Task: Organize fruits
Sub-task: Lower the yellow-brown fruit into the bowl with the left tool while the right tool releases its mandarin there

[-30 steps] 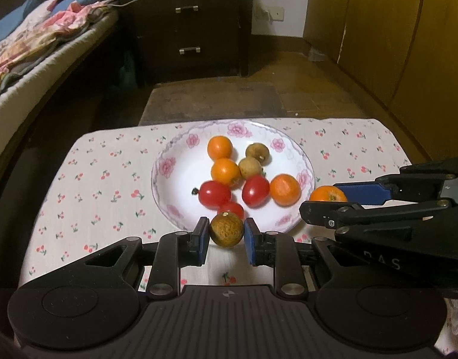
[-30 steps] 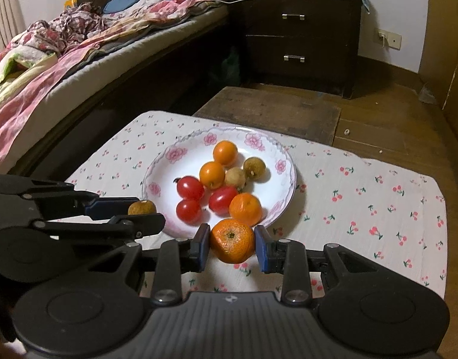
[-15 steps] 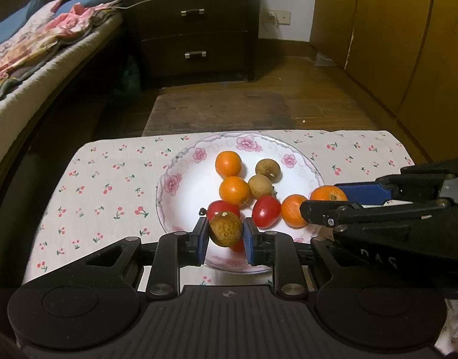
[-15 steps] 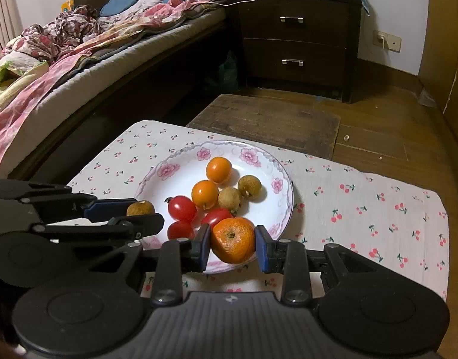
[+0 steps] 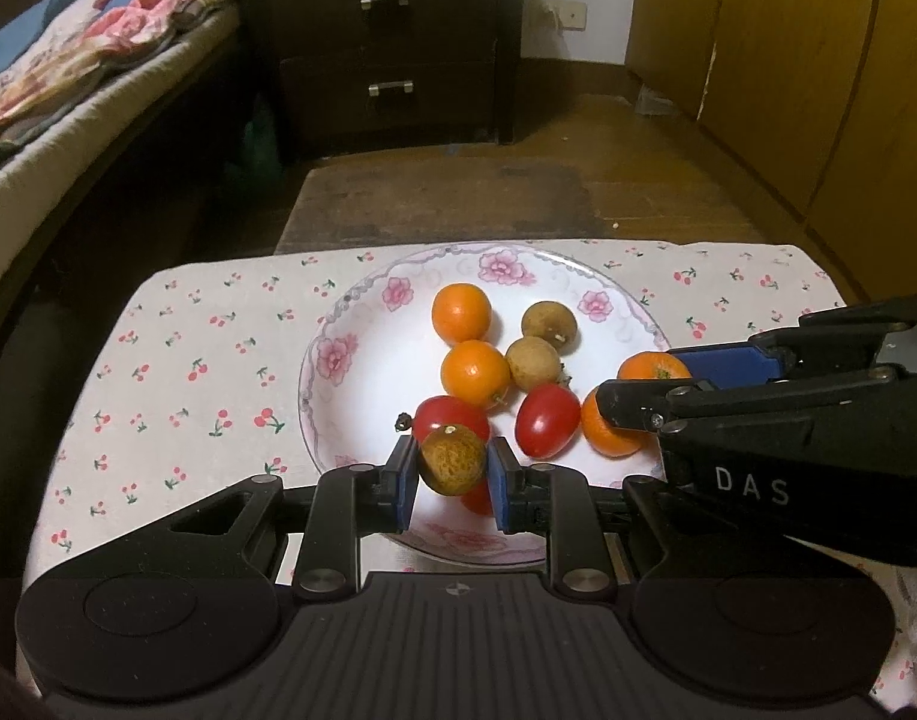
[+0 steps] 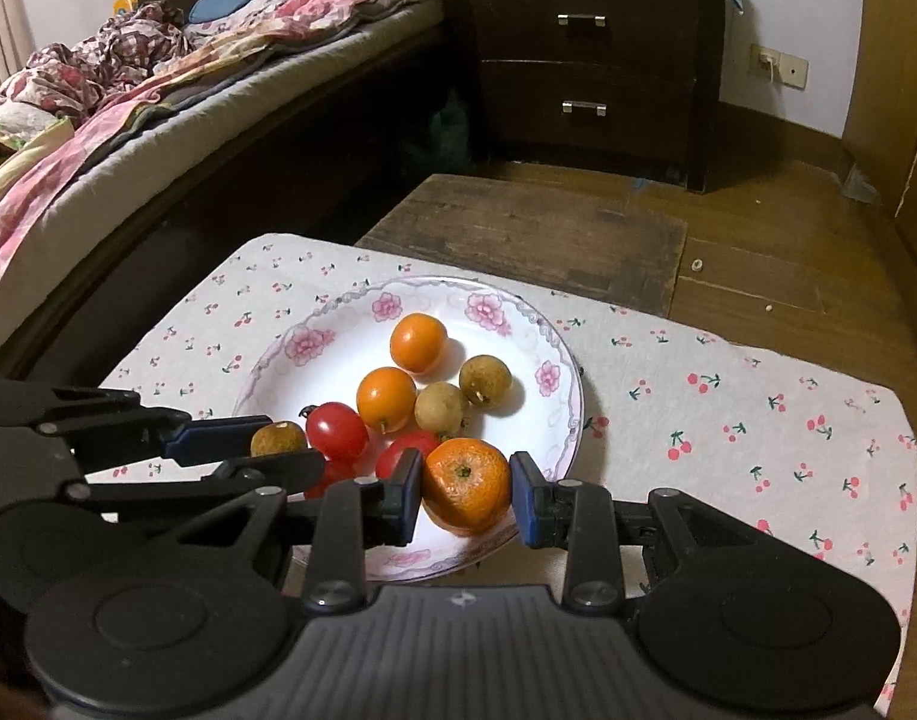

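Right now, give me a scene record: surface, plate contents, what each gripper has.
surface: cherry-print cloth
plate: white with pink flowers, on the cloth
on plate: two small oranges, two brown longans, cherry tomatoes, one more orange partly hidden by the right gripper
left gripper: shut on a brown longan, held over the plate's near side
right gripper: shut on a mandarin, over the plate's near rim
fruit off the plate: none visible on the cloth
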